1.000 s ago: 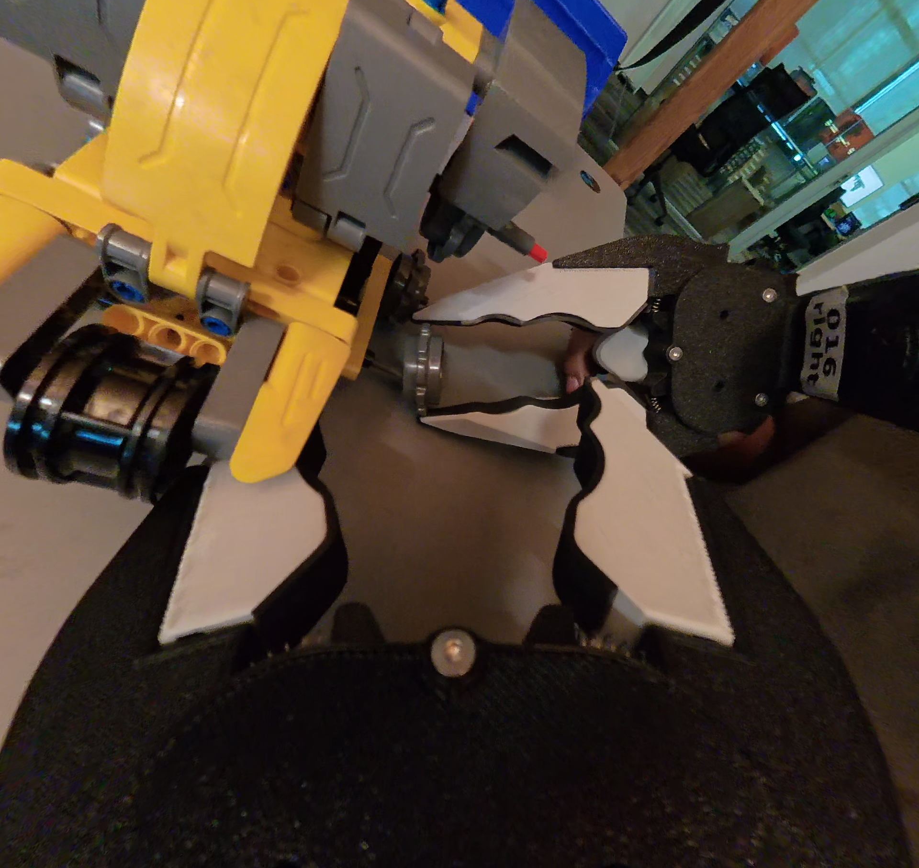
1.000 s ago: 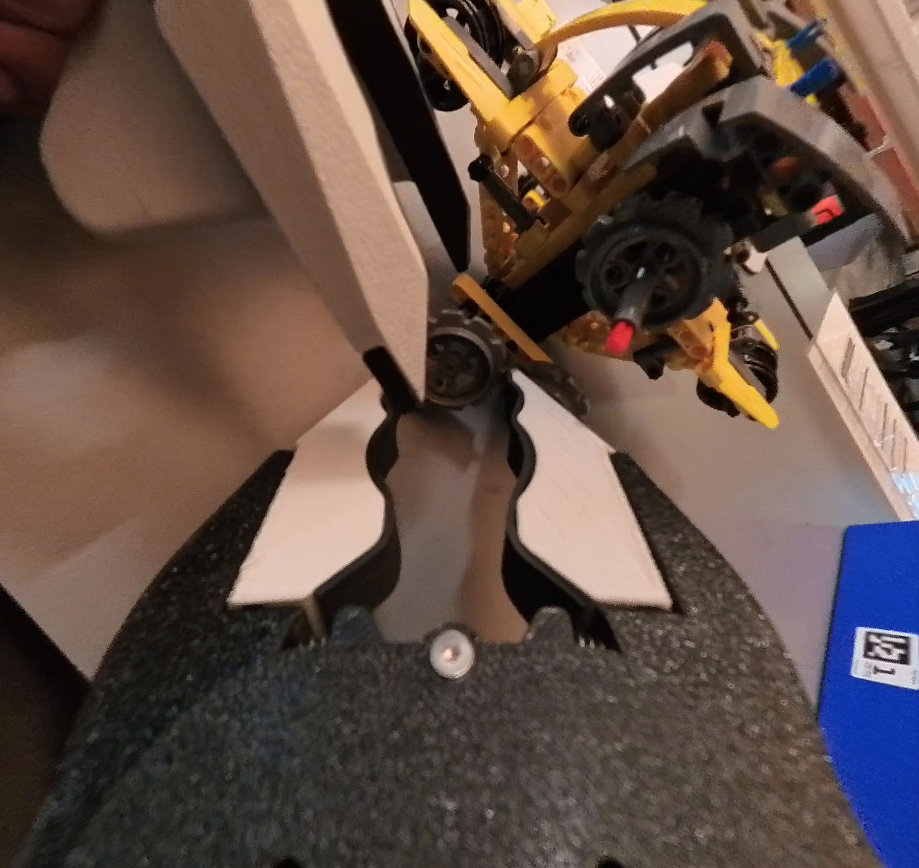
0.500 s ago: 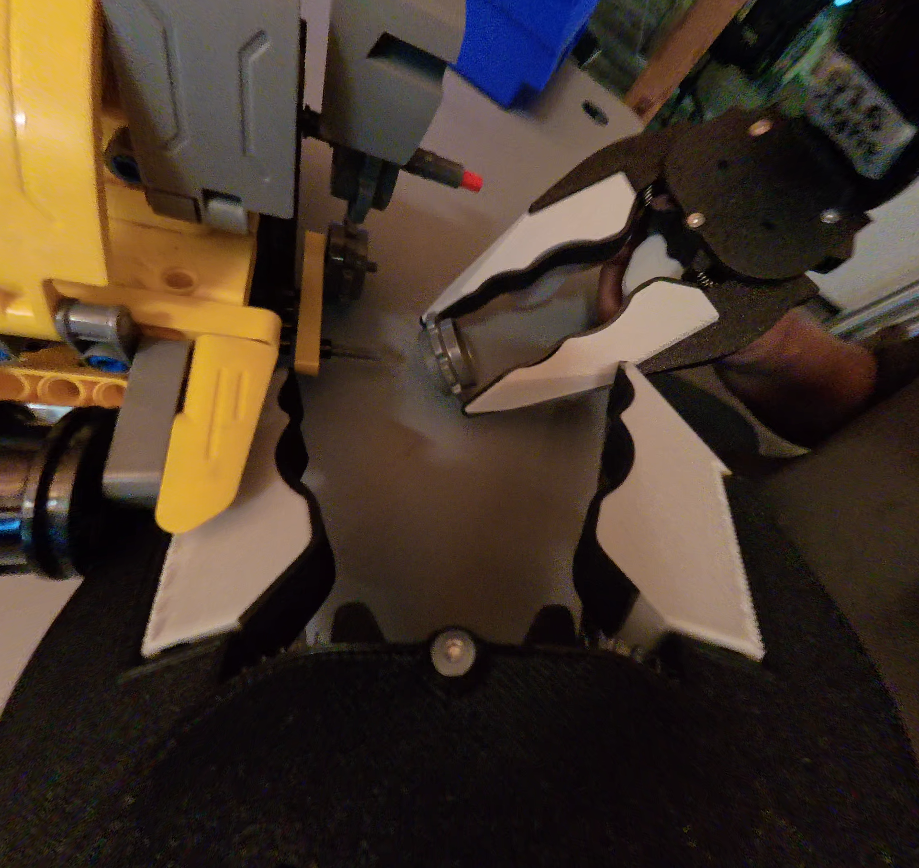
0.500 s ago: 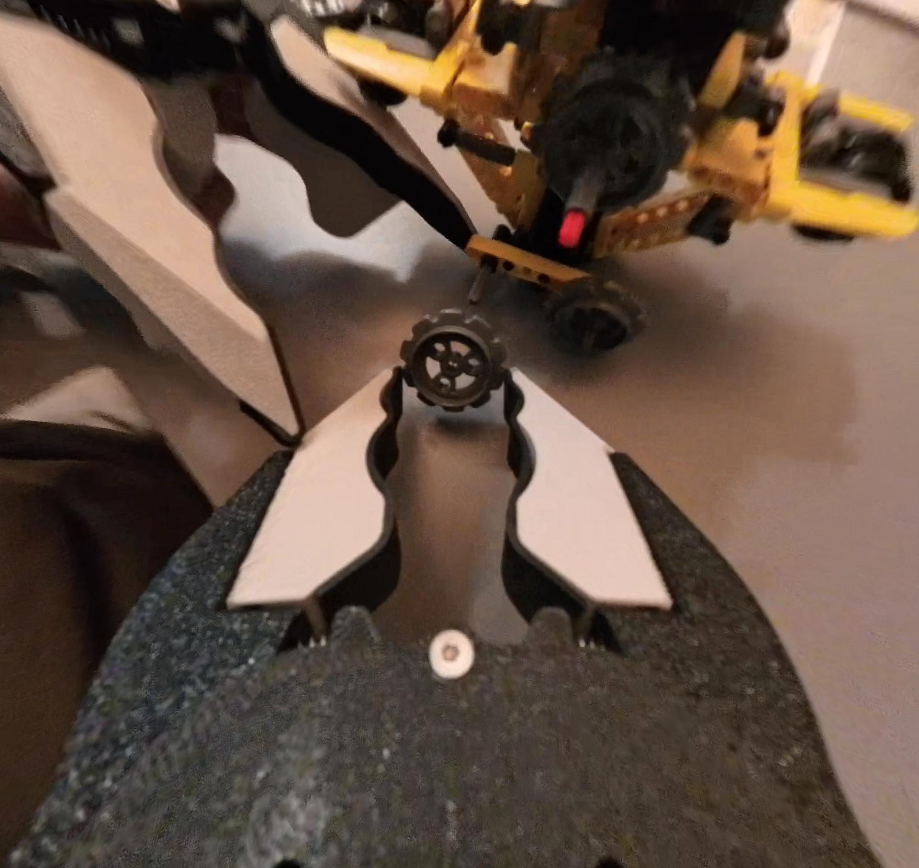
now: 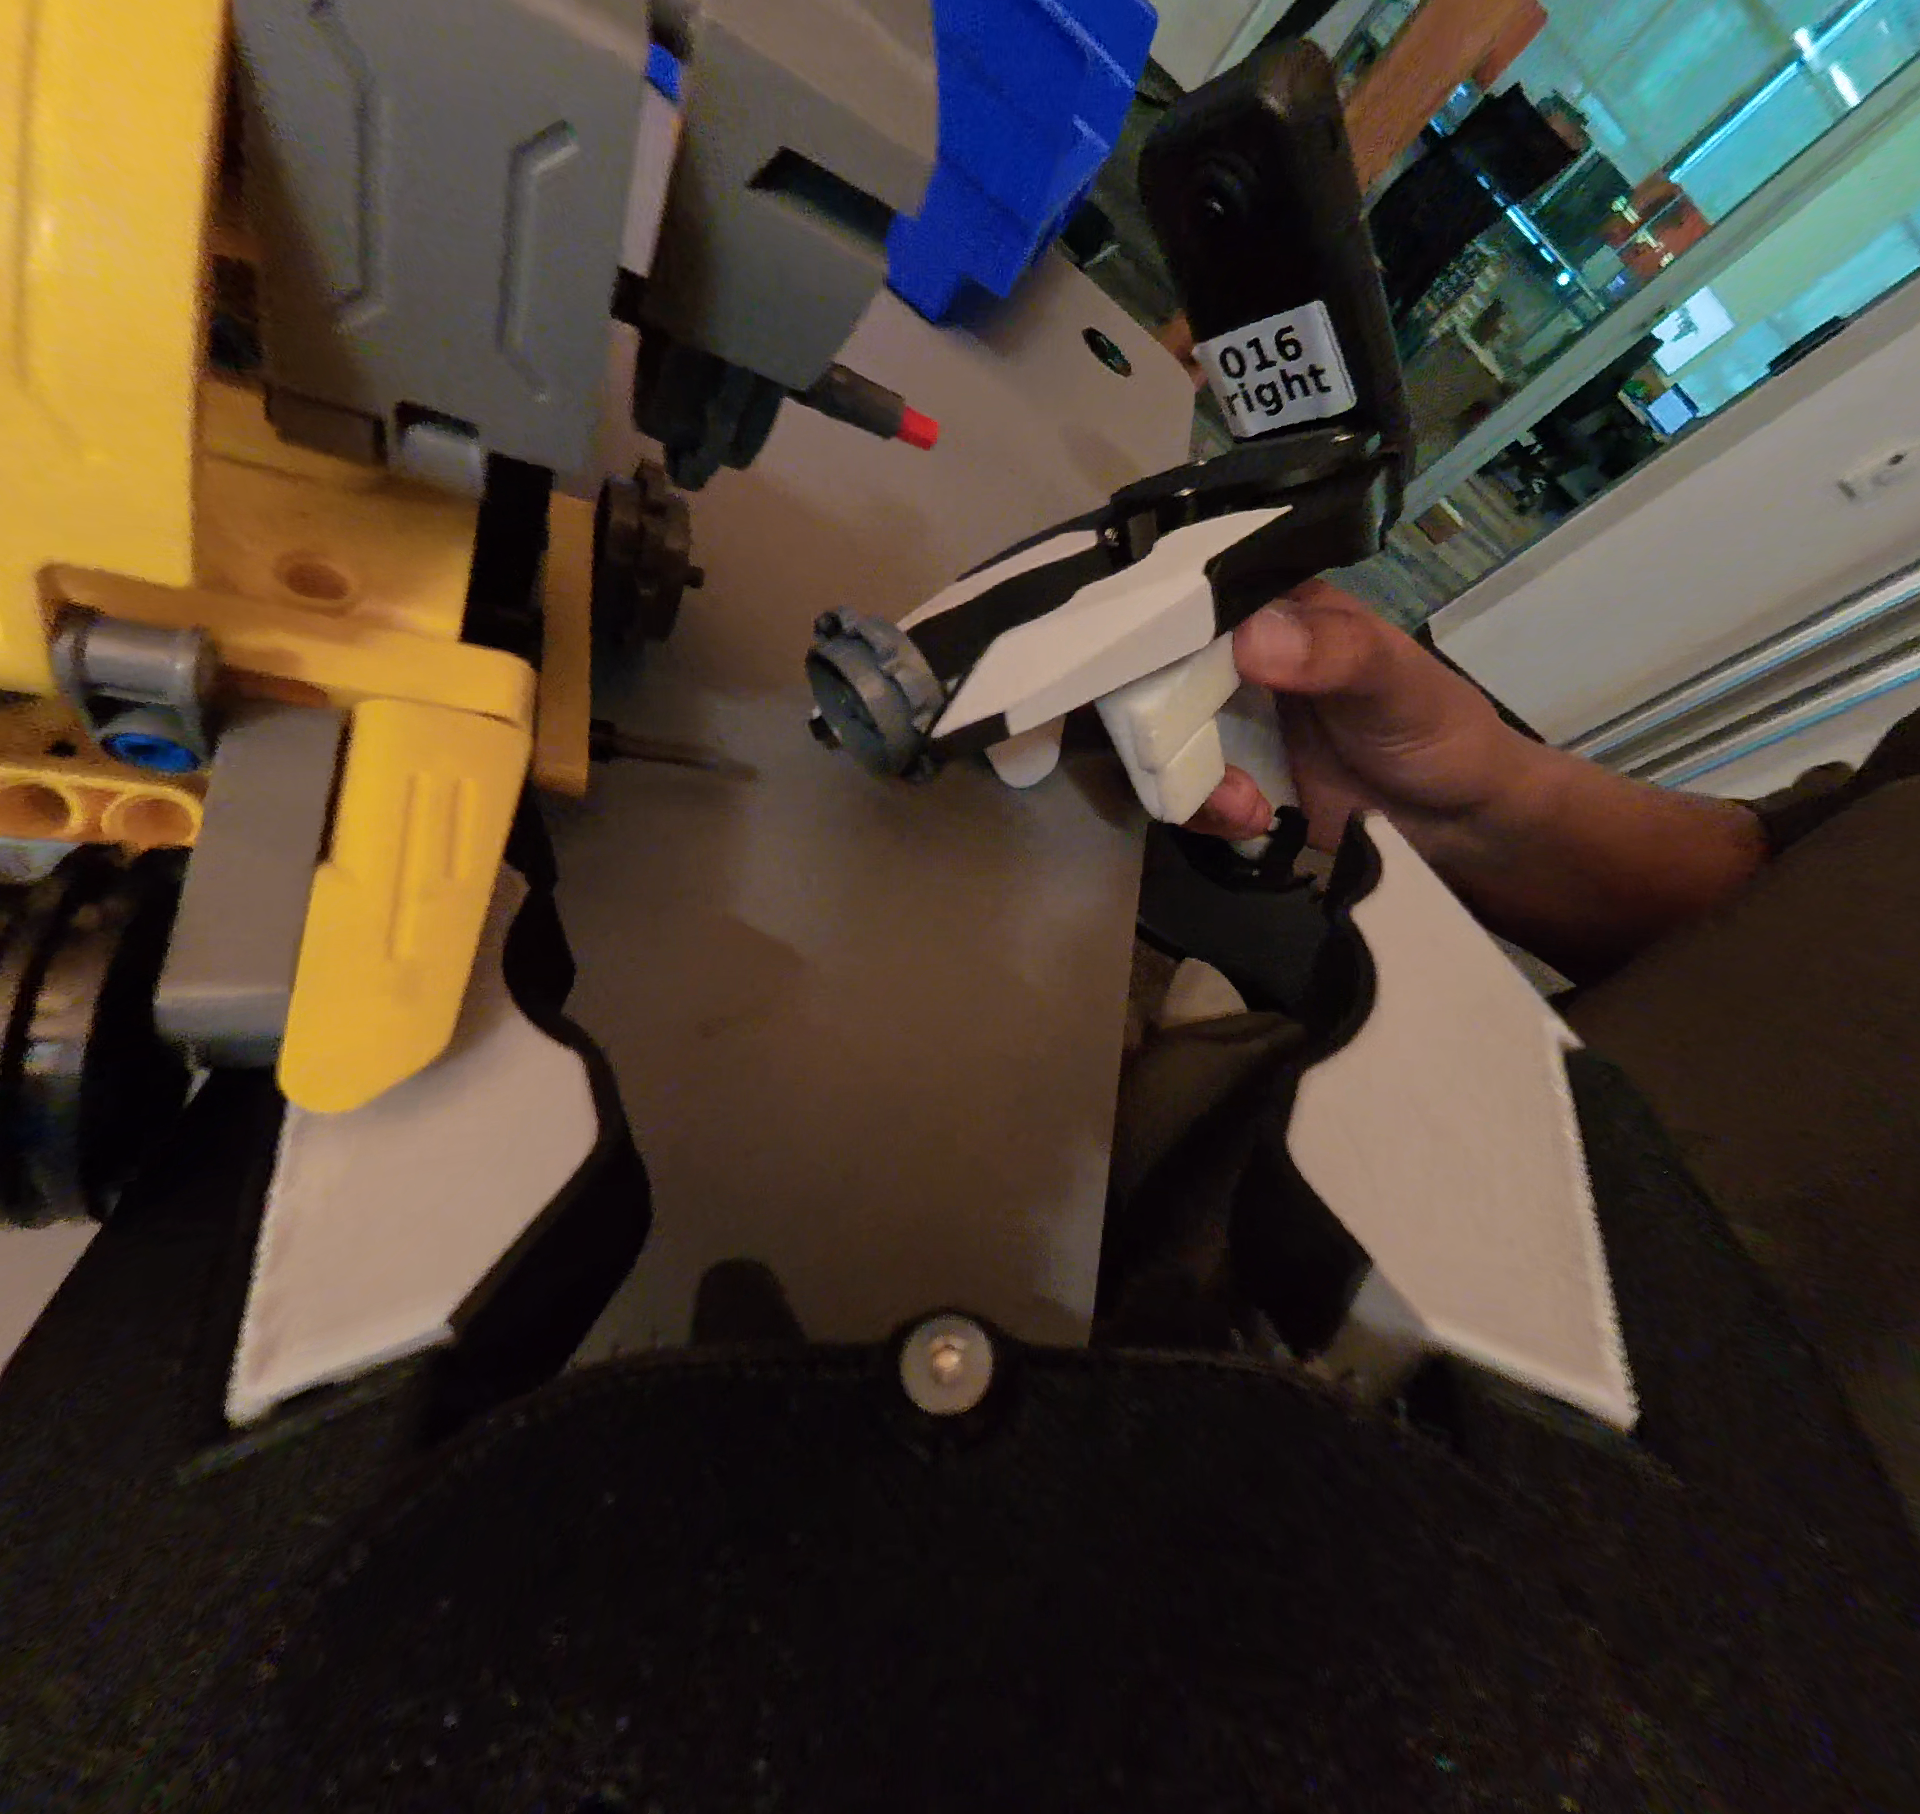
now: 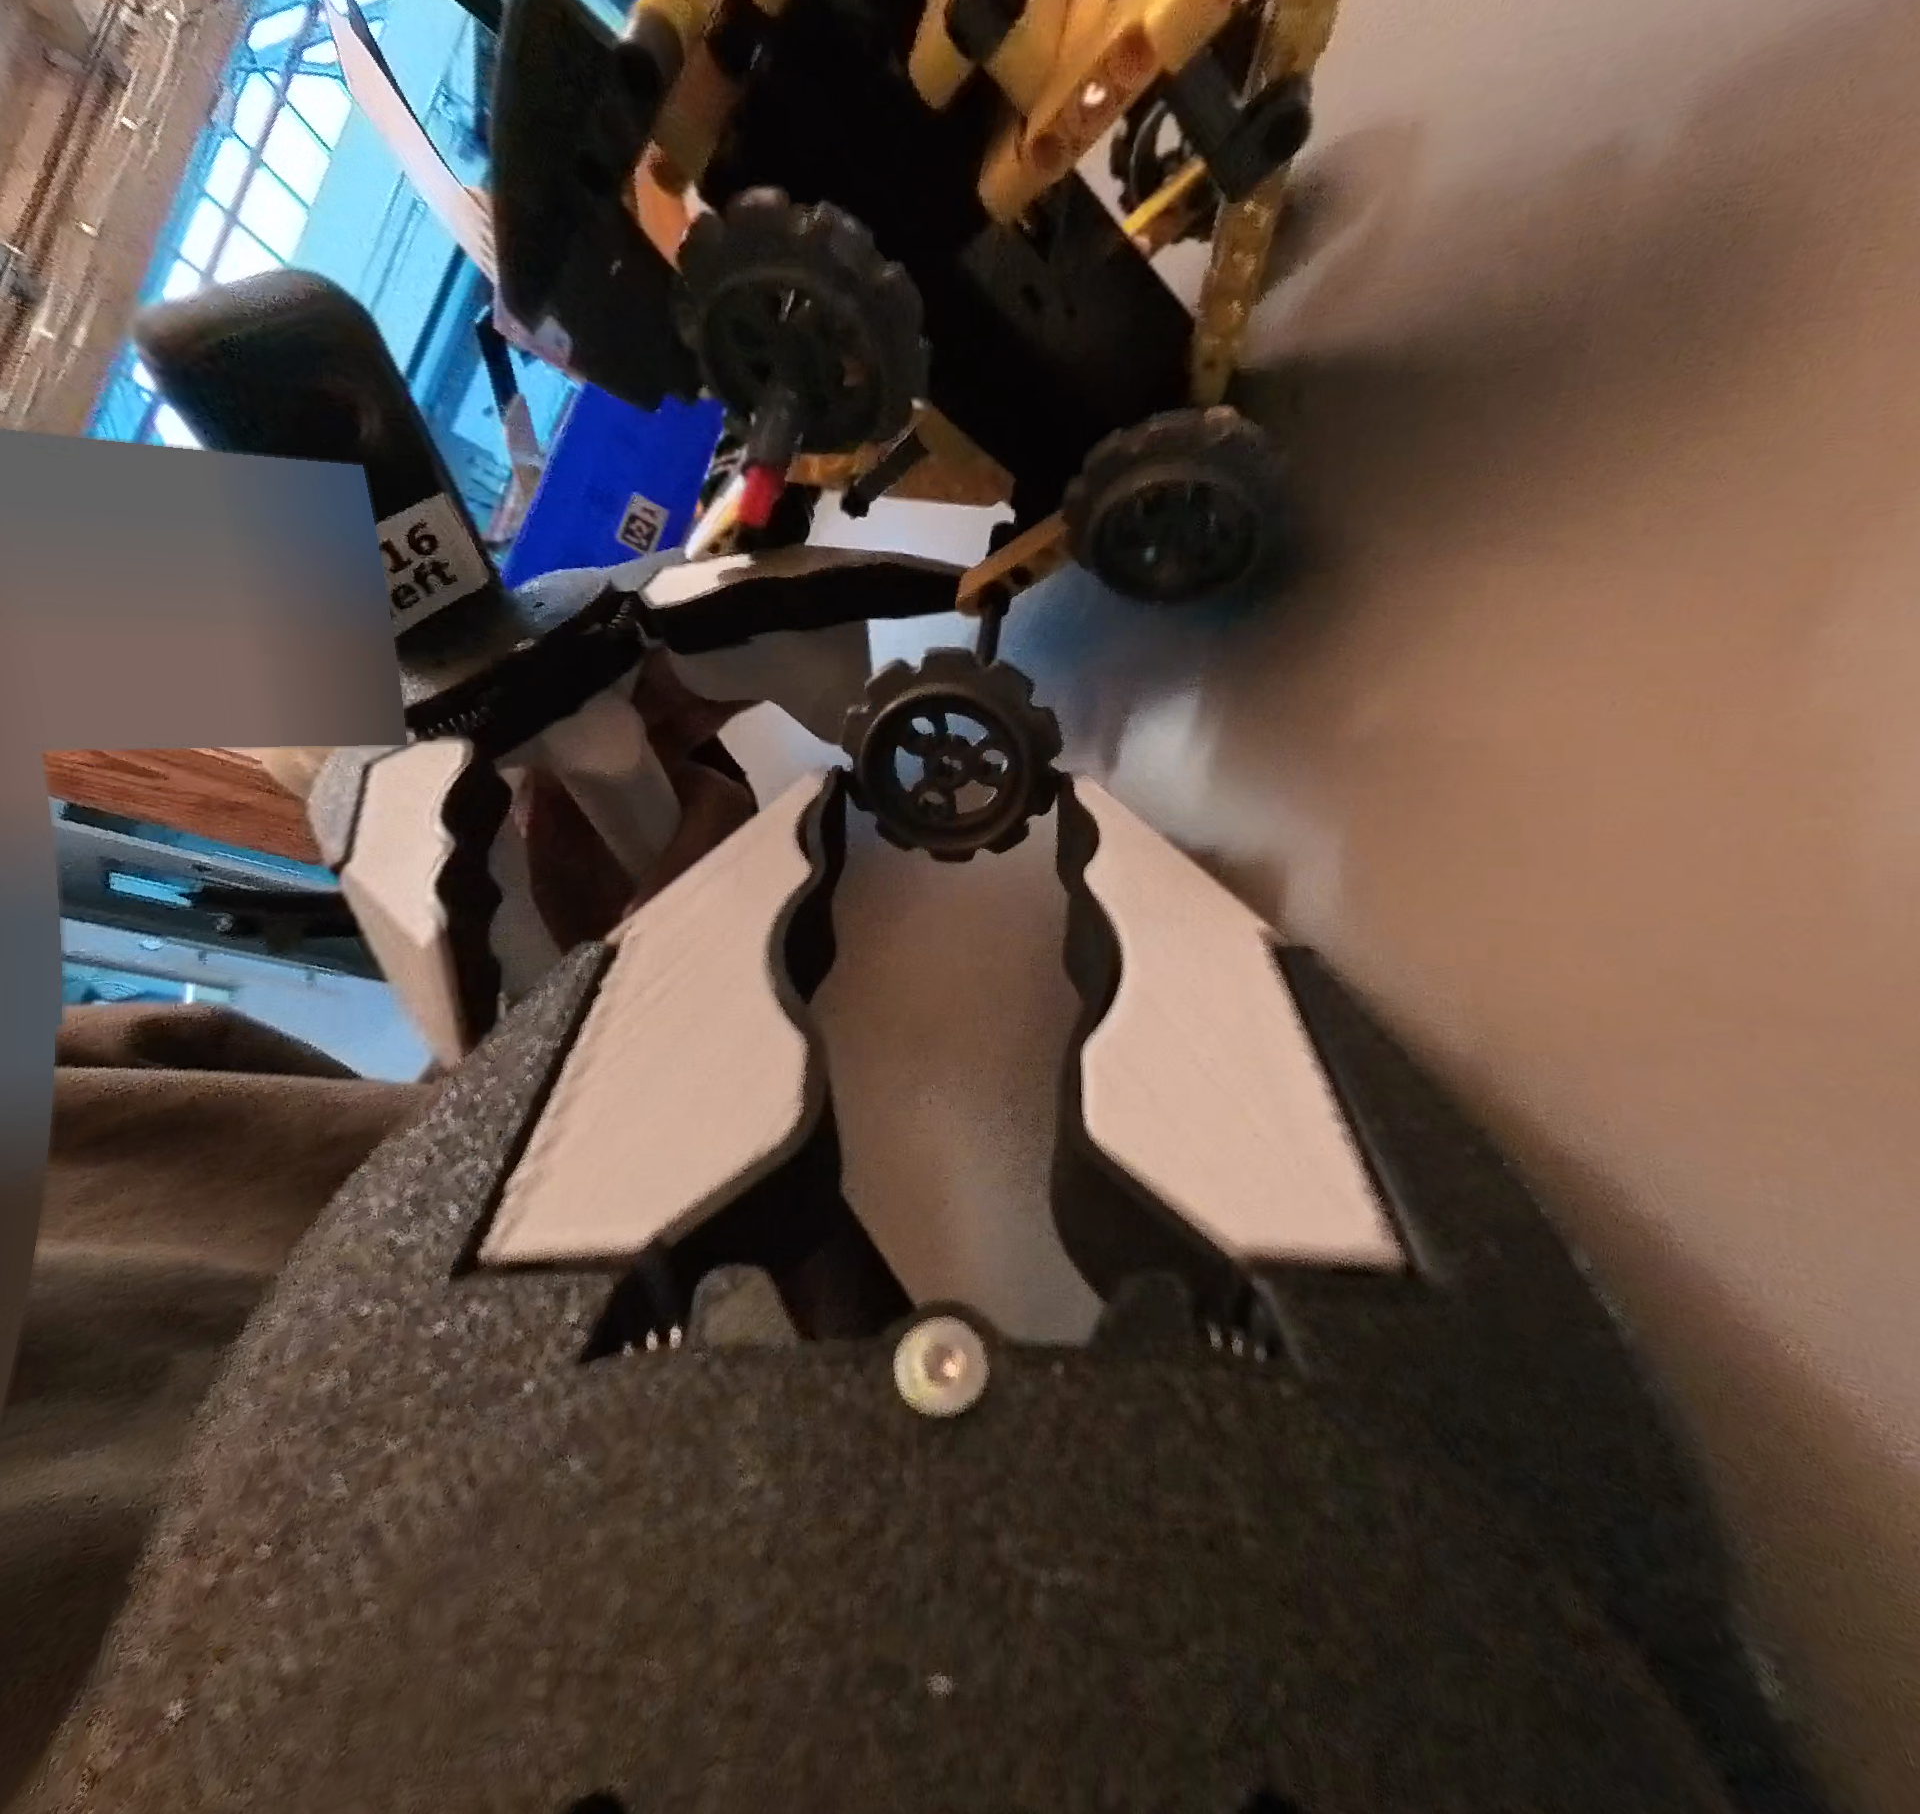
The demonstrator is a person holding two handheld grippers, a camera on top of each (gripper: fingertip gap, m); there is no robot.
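The right gripper [image 6: 951, 788], level beside the yellow toy vehicle [image 5: 156, 414], pinches a small black wheel [image 6: 951, 770] at its jaws' tips; the left gripper [image 5: 935, 985] gapes wide, one finger touching the vehicle.

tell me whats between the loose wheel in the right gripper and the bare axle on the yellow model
Nothing solid. In the left wrist view, only bare grey table shows between the small wheel, pinched in the right gripper, and the thin axle of the yellow model.
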